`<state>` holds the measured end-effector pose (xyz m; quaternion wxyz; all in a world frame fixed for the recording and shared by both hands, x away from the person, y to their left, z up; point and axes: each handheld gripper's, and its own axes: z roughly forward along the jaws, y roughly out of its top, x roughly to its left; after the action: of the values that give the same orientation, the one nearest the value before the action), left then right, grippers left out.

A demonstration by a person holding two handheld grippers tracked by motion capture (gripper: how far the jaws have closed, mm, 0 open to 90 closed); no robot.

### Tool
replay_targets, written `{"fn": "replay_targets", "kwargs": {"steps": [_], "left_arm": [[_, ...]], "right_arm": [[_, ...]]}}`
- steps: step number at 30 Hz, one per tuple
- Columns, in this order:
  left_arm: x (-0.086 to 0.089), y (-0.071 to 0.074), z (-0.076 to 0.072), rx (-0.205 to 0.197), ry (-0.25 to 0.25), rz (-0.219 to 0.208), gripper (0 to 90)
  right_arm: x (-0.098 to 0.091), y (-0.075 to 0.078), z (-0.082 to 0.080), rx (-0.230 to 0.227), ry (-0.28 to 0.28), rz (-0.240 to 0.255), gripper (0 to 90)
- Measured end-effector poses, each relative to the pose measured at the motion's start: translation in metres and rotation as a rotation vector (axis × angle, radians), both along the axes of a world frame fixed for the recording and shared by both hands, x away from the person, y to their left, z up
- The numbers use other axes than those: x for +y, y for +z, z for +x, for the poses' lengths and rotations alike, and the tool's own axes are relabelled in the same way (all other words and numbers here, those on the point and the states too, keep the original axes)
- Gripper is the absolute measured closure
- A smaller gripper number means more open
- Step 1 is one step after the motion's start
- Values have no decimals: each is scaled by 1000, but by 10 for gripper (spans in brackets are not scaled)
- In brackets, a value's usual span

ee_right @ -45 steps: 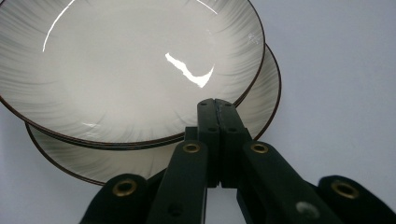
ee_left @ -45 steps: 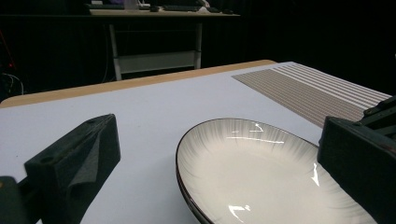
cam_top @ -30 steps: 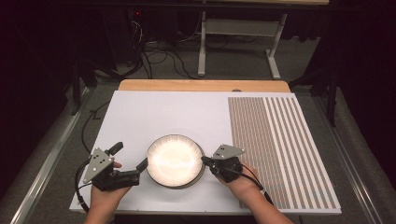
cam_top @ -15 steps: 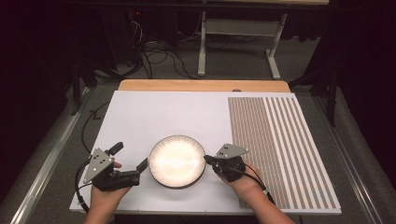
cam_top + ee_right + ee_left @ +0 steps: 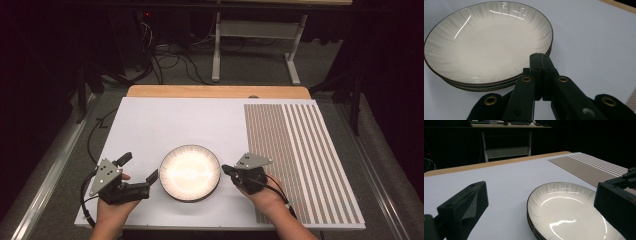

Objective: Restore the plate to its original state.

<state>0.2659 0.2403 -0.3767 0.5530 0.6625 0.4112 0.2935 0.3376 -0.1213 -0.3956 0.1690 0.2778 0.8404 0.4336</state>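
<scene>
A stack of shallow plates (image 5: 190, 172) sits on the white worktop (image 5: 165, 125) near its front edge, between the two claws. The left claw (image 5: 139, 172) lies just to the stack's left, its jaws spread wide and empty; in the left gripper view one jaw hangs beside the near rim of the top plate (image 5: 571, 212) while the other stands well off over bare worktop. The right claw (image 5: 227, 169) points at the stack from the right, jaws pressed together on nothing, tips just short of the rim — whether they touch it cannot be told. The round stack has no long axis, so approach turns on the rim alone. The left claw, already agape at the edge, looks better placed to take the top plate — the right would first need to part its jaws.
</scene>
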Motion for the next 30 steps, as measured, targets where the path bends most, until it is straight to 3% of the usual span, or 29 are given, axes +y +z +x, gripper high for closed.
{"fn": "replay_targets", "kwargs": {"steps": [9, 13, 14, 15, 17, 19, 20, 22, 24, 25, 27, 30], "left_arm": [[0, -2, 2, 12, -3, -5, 2], [0, -3, 2, 15, -4, -2, 2], [0, -3, 2, 17, -4, -3, 2], [1, -3, 3, 19, -4, -5, 2], [1, -3, 3, 19, -5, -6, 2], [1, -3, 3, 19, -6, -9, 2], [1, -4, 3, 19, -6, -10, 2], [1, -4, 4, 19, -6, -12, 2], [1, -5, 6, 24, -11, -16, 2], [1, -5, 6, 24, -11, -16, 2], [0, -6, 8, 28, -14, -18, 2], [-1, -8, 10, 38, -24, -21, 2]], "right_arm": [[-41, 21, -8, -31, -63, 84, 809], [-56, 24, -12, -57, -78, 111, 629], [-56, 24, -12, -57, -78, 111, 629], [-63, 25, -14, -79, -87, 140, 523], [-65, 25, -15, -89, -90, 150, 473], [-69, 26, -17, -105, -95, 168, 371], [-72, 26, -20, -112, -102, 183, 268], [-73, 26, -22, -114, -104, 186, 231], [-77, 26, -25, -109, -128, 193, 101], [-77, 26, -25, -109, -128, 193, 101], [-80, 25, -26, -124, -158, 209, 6], [-84, 23, -28, -150, -181, 215, 5]]}}
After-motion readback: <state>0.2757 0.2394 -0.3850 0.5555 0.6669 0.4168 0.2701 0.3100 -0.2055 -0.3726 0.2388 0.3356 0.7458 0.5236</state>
